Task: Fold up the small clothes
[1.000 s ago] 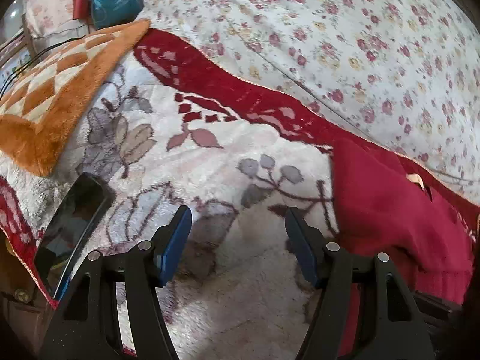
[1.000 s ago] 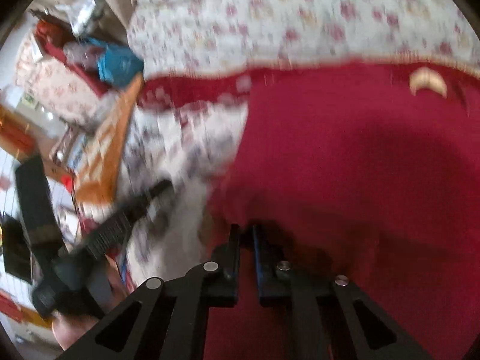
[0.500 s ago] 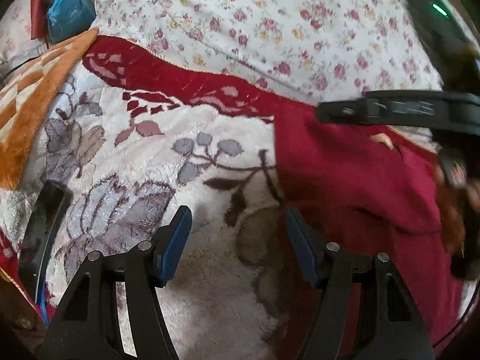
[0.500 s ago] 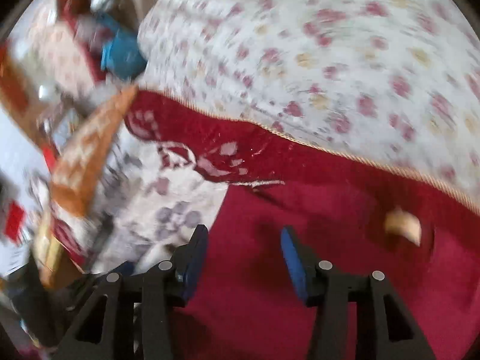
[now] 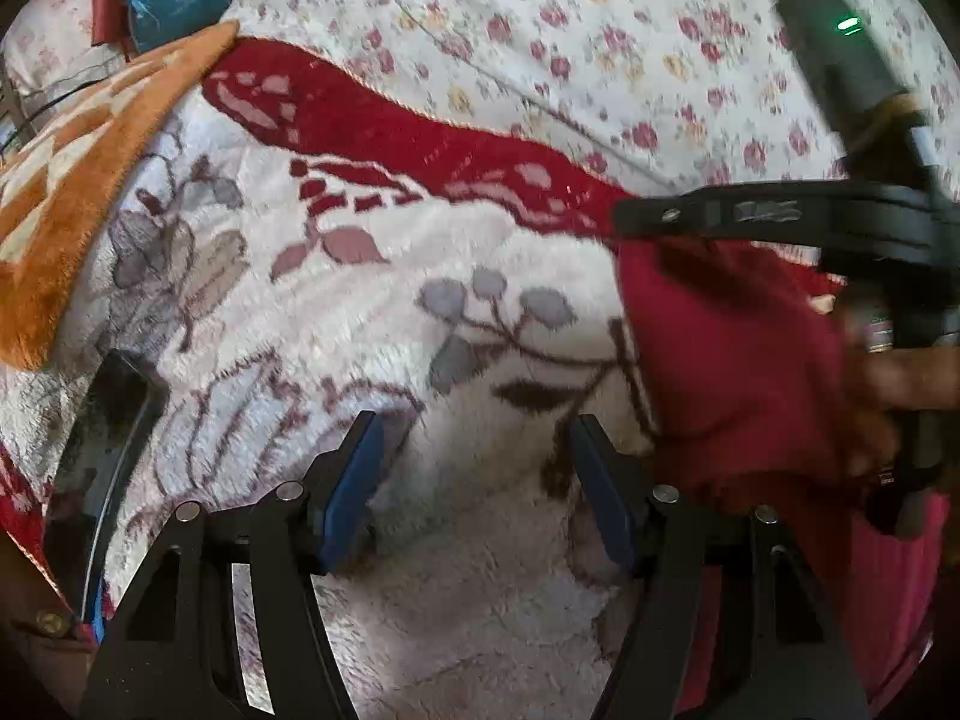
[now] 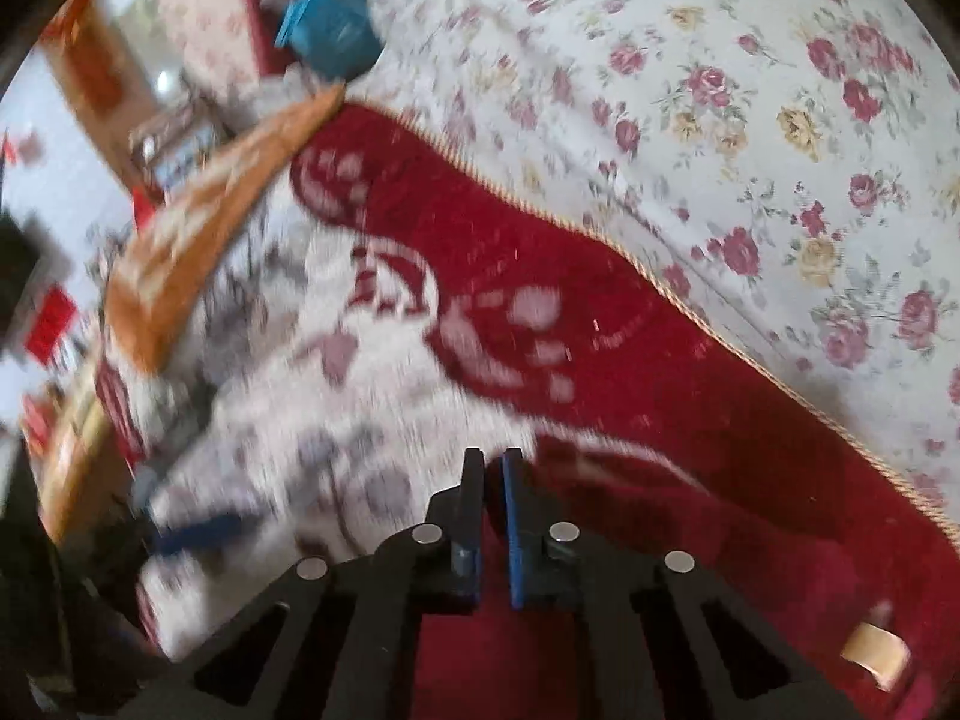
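Since half a second ago the right gripper (image 6: 493,468) has swung left along the red garment's (image 5: 738,372) edge, its fingers now clamped together on that cloth; the left gripper (image 5: 474,450) hovers with fingers wide apart over the fleecy blanket (image 5: 372,324); the garment lies just right of it on the bed, the floral sheet (image 5: 570,30) beyond.

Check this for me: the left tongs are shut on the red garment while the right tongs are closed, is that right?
Not quite. The left tongs are open, over the fleecy blanket, with nothing between them; the red garment lies to their right. The left wrist view shows it. The right tongs are indeed closed.
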`<state>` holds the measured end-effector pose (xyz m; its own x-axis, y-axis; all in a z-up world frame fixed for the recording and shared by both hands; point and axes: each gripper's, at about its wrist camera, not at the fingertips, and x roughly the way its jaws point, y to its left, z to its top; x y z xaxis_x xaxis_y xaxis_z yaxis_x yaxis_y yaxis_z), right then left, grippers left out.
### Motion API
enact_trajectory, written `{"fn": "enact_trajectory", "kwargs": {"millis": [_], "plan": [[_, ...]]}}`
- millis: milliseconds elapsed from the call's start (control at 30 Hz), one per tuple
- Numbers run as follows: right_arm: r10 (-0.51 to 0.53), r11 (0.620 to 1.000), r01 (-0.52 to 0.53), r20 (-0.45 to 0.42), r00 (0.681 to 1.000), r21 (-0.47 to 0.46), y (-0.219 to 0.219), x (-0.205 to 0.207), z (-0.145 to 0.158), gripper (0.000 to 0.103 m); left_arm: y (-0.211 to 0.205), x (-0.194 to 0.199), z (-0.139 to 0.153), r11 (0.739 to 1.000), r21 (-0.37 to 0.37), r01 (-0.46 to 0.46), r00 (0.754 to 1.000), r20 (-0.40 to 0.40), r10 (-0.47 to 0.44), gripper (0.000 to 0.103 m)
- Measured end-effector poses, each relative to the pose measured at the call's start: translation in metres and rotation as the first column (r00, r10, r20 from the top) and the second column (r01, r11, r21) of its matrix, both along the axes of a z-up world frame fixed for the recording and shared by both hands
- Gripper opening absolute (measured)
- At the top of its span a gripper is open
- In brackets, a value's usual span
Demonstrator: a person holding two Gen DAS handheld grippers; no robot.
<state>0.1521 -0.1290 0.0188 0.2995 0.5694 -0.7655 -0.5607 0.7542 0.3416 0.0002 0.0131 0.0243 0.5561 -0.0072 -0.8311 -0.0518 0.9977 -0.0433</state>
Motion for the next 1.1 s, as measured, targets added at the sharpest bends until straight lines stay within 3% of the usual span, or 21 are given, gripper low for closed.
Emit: {"fn": "enact_trajectory", "kwargs": {"millis": [100,200,367,533,567,600,700,767,867,933,1100], "plan": [[-0.026,1.0,0.026,-0.014,1.0,0.008,0.013,0.007,-0.005,0.003,0.003,-0.003,0.01,1.0,0.002,-0.006,0.999,0.048,0.006,0.065],[-0.028,0.999,0.028,-0.002,1.0,0.032,0.008,-0.006,0.011,0.003,0.005,-0.003,0.014,1.0,-0.027,-0.005,0.998,0.065,0.007,0.065],[-0.136,0.989,0.138,0.033,0.99,-0.058,-0.036,-0.054,0.041,0.004,0.011,-0.001,0.017,0.999,-0.029,-0.041,0.997,0.069,0.043,0.065],[-0.121,0.977,0.113,-0.033,0.992,-0.18,-0.03,-0.101,-0.003,0.004,0.004,-0.004,0.021,0.998,-0.048,-0.029,0.995,0.093,0.033,0.065],[-0.132,0.971,0.134,0.025,0.991,-0.198,-0.026,-0.112,-0.005,0.004,0.001,-0.004,0.022,0.999,-0.05,-0.022,0.995,0.099,0.026,0.065],[-0.139,0.967,0.153,0.084,0.987,-0.205,-0.024,-0.123,-0.003,0.004,-0.002,-0.005,0.023,0.998,-0.055,-0.01,0.994,0.105,0.016,0.065],[-0.187,0.971,0.19,0.029,0.982,-0.144,-0.037,-0.129,0.004,0.004,-0.013,-0.005,0.024,0.997,-0.073,0.028,0.993,0.115,-0.019,0.065],[-0.252,0.966,0.249,-0.039,0.967,-0.073,-0.062,-0.13,0.01,0.004,-0.025,-0.004,0.02,0.993,-0.088,0.076,0.993,0.094,-0.068,0.065],[-0.325,0.941,0.322,-0.009,0.946,-0.1,-0.094,-0.138,0.021,0.004,-0.04,-0.001,0.011,0.991,-0.067,0.114,0.993,0.044,-0.111,0.065],[-0.389,0.913,0.387,0.013,0.921,-0.132,-0.124,-0.144,0.026,0.004,-0.048,0.0,0.002,0.993,-0.011,0.119,0.993,0.02,-0.119,0.065],[-0.565,0.806,0.557,0.019,0.825,-0.203,-0.214,-0.15,0.027,0.005,-0.049,-0.002,0.0,0.994,-0.002,0.108,0.994,0.029,-0.108,0.065]]}}
